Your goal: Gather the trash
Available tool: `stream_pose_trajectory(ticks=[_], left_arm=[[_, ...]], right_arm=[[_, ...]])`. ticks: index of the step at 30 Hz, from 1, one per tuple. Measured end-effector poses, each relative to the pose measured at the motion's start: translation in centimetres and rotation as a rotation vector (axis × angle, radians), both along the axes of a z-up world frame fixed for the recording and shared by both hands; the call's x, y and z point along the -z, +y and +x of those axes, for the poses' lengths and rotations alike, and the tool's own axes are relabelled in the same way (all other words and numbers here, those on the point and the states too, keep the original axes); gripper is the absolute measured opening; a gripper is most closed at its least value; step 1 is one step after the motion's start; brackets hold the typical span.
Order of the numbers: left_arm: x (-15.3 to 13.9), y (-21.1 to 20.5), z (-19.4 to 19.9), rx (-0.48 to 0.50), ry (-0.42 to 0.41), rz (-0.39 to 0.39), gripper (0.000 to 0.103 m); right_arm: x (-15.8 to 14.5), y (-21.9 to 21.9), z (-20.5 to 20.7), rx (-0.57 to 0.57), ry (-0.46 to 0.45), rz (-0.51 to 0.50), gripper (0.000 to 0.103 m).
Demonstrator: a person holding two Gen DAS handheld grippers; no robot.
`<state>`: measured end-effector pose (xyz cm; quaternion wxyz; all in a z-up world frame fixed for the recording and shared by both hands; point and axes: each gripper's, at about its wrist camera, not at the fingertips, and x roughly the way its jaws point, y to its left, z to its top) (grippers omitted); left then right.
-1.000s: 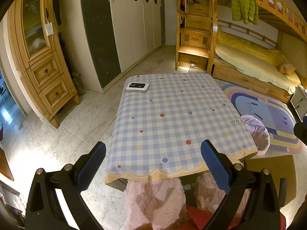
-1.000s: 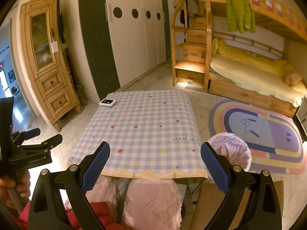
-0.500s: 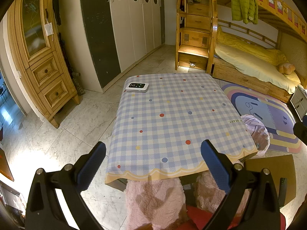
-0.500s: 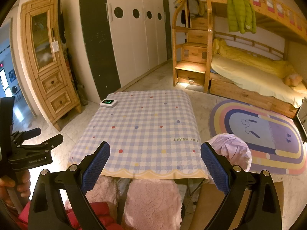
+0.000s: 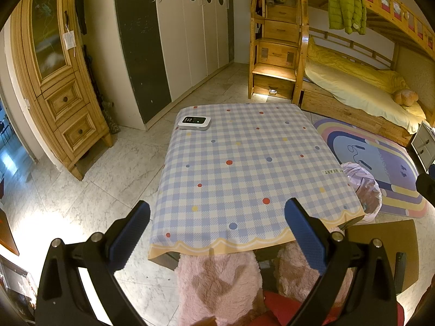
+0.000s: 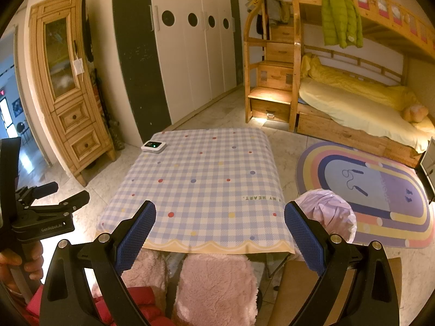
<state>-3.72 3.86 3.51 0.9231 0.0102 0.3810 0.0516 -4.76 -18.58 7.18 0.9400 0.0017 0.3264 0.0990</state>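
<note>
We look down on a bedroom from two grippers held above a person's lap. Biggest in view is a wooden bunk bed (image 6: 361, 108) at two o'clock, with white wardrobes (image 6: 195, 51) at twelve and a pine cabinet (image 6: 68, 92) at ten. An oval rainbow rug (image 6: 380, 190) lies on the floor at three o'clock.

At centre stands the counter (image 5: 244, 168), covered in a blue checked cloth. It carries only a small white device (image 5: 194, 122) with a lit screen at its far left corner, which we judge is no trash. We see no loose trash on the cloth or the floor.

The task's thing we can find is a bin lined with a crumpled pale purple bag (image 6: 326, 214), standing on the floor just beside the counter's right edge, at about four o'clock.

Our left gripper (image 5: 217, 233) and right gripper (image 6: 220, 233) both hover over the counter's near edge with their fingers spread wide and holding nothing. In the right wrist view the left gripper shows at eight o'clock, held by a hand (image 6: 19, 260).

To do this step well, we judge we should scan for any leftover scraps, or else reach the right gripper to the bag's rim. The counter's corner and the pink fluffy knees (image 6: 214, 285) below us could crowd that reach.
</note>
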Motion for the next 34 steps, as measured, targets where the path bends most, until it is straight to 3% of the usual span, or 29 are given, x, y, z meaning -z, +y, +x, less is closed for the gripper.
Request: stream_pose_trajectory(ticks=[23, 29, 34], left_arm=[[0.1, 0.0, 0.0, -0.003, 0.0, -0.001, 0.096], [0.7, -0.9, -0.2, 0.024, -0.009, 0.009, 0.096], [1.5, -2.5, 0.4, 0.076, -0.002, 0.0, 0.096]], right_arm=[[0.2, -0.4, 0.3, 0.006, 0.007, 0.003, 0.094], [1.5, -1.8, 0.8, 0.06, 0.017, 0.008, 0.094], [3.9, -6.3, 1.7, 0.175, 0.018, 0.019, 0.095]])
